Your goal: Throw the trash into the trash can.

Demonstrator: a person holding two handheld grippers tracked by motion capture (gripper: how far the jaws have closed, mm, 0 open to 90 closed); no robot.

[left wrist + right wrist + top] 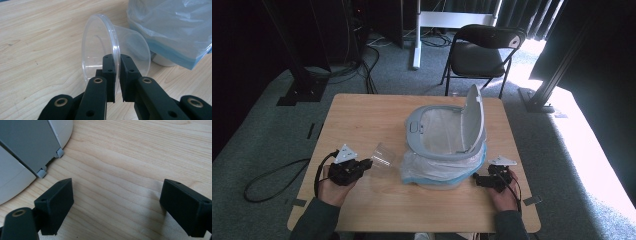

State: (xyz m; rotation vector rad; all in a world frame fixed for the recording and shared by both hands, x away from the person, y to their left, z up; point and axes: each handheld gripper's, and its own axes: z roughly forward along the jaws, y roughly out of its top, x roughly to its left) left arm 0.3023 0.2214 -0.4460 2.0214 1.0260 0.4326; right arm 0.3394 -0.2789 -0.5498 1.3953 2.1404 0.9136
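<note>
While its two black fingers pinch the rim between them, the left gripper holds a clear round plastic cup tipped on its side, mouth facing back past the fingers, just beside the grey lidded bin lined with a translucent plastic bag. The right gripper rests with fingers spread wide over bare light wooden table, the bin's base just beyond its left finger.
</note>
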